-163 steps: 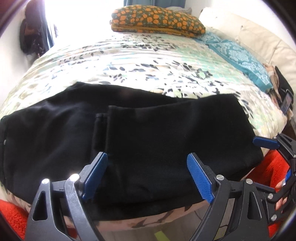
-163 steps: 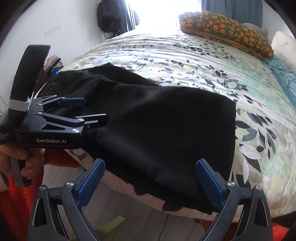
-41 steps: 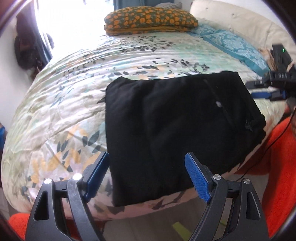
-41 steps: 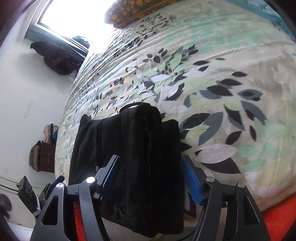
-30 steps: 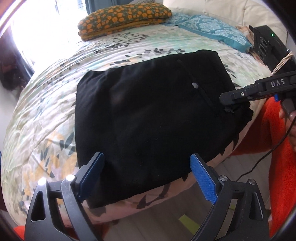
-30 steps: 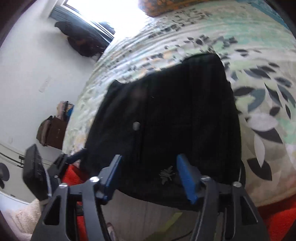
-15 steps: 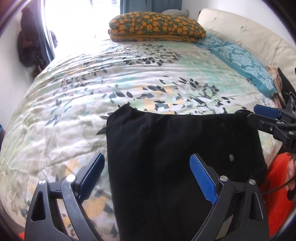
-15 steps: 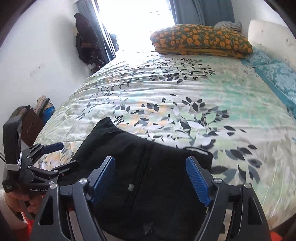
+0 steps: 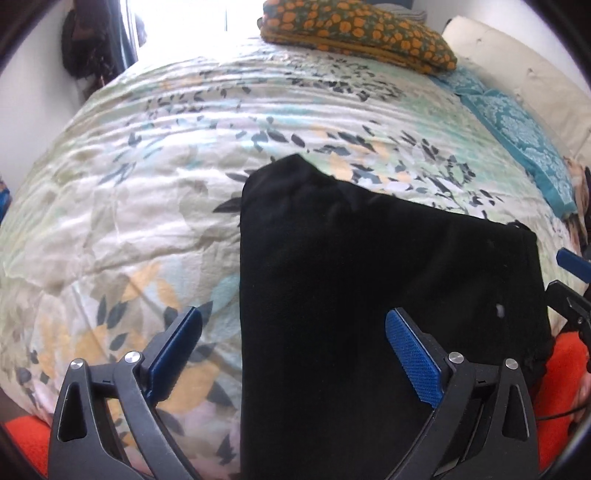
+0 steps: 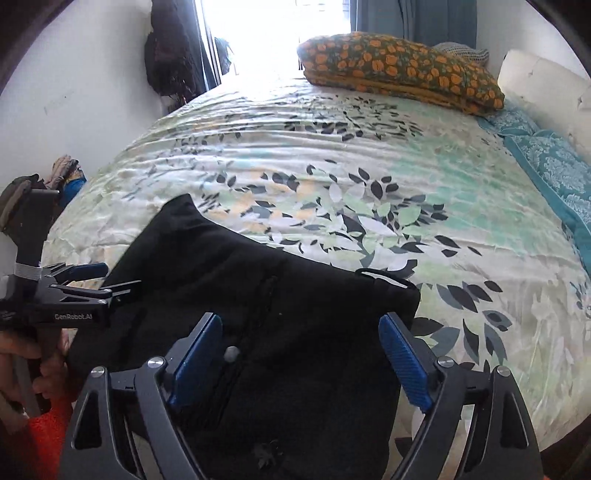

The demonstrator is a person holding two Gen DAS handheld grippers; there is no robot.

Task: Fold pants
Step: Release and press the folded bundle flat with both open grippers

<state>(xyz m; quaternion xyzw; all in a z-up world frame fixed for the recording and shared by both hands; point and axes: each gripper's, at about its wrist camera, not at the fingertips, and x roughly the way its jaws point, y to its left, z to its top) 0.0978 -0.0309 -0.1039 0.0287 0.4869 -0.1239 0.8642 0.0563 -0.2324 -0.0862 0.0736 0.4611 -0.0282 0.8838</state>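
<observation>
The black pants (image 9: pixel 369 295) lie folded into a compact rectangle at the near edge of the bed, also seen in the right wrist view (image 10: pixel 277 314) with a small pale button on top. My left gripper (image 9: pixel 291 317) hovers over the fold's left edge, jaws opening, nothing gripped. My right gripper (image 10: pixel 300 321) hangs above the waistband end, jaws opening, pads clear of the cloth. Each gripper shows in the other's view: the left gripper (image 10: pixel 99 280) at the left, the right gripper (image 9: pixel 569 277) at the right edge.
A leaf-patterned bedcover (image 9: pixel 147 184) spreads beyond the pants. An orange-flowered pillow (image 9: pixel 354 33) and a teal pillow (image 9: pixel 517 122) lie at the far side. A hand (image 10: pixel 22 354) holds the left gripper. Red-orange fabric (image 9: pixel 565 369) shows below the bed edge.
The right gripper let go of the pants' near edge, opened wide and lifted. Both grippers rolled level and pulled back above the folded pants, which stay in place.
</observation>
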